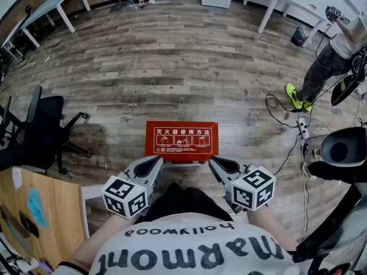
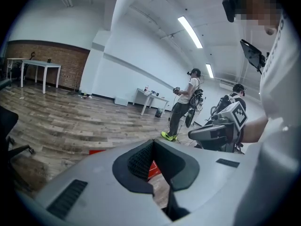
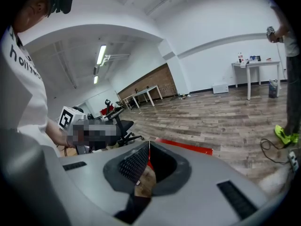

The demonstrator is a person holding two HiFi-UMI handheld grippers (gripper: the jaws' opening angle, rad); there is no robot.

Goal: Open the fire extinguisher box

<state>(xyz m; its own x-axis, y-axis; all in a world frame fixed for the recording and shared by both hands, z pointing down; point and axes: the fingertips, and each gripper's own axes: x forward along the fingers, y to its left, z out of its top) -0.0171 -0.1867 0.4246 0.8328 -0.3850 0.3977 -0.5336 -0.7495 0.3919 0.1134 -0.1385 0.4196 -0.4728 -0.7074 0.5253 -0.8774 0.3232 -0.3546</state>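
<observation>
I have two grippers in play, and both have their jaws pressed together with nothing between them. The left gripper (image 1: 161, 160) shows its two black, ribbed pads (image 2: 138, 163) meeting at the tips, and the right gripper (image 1: 211, 161) looks the same. Each has a smooth grey plastic shell. One fire extinguisher box (image 1: 181, 139) lies flat on the floor (image 1: 172, 67) just beyond both sets of tips. Its near long edge runs from one gripper across to the other, and I cannot tell whether either tip touches it. It is a red rectangular case with white printed instruction panels on its upward face, and it looks closed. The floor is grey-brown wood-grain planking. Off to my left stands one black office chair (image 1: 43, 125). Well apart at the far right is one other person (image 1: 332, 56) in bright green shoes (image 1: 295, 96).
</observation>
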